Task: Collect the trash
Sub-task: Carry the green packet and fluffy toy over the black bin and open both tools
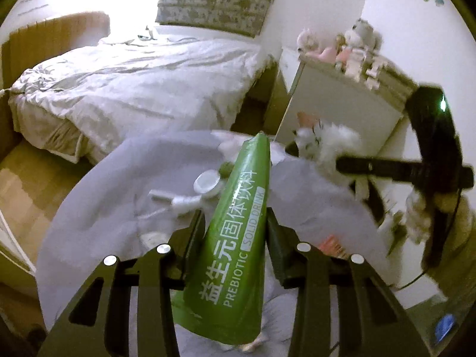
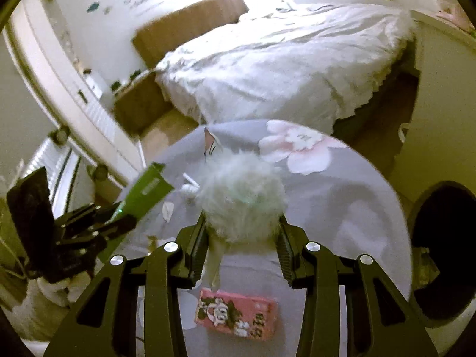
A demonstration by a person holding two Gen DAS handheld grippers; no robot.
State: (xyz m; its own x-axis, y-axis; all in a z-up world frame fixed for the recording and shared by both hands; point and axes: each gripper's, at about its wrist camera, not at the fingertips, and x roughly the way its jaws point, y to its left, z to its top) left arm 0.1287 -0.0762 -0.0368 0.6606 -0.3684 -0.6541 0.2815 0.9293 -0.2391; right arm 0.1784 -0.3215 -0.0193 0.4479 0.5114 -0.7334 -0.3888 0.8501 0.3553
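The green sachet (image 1: 235,229), printed with "PREBIOTIC SOLID DRINK" in white, stood clamped between the jaws of the left gripper (image 1: 235,223), held above the round table (image 1: 119,184) with its narrow end pointing away toward the table's far edge; from the right wrist view the same sachet (image 2: 142,196) showed tilted over the table's left edge. The right gripper (image 2: 242,232) had its jaws closed against a fluffy white plush toy (image 2: 242,199), which was lifted over the middle of the table, its pink ear pointing toward the far edge. On the grey floral tablecloth (image 2: 327,196), beyond the sachet's tip, lay a small white lid (image 1: 207,182), with a green ball (image 1: 226,168) just beside it and a white tube-like piece (image 1: 175,200) nearer the left gripper. A pink cartoon-printed box (image 2: 236,312) lay near the table's near edge, below the right gripper. Past the table stood a bed with a rumpled white quilt (image 1: 134,89), and a white cabinet (image 1: 342,101) with small plush figures (image 1: 354,44) on top. A dark round bin (image 2: 443,250) sat beside the table's right edge.
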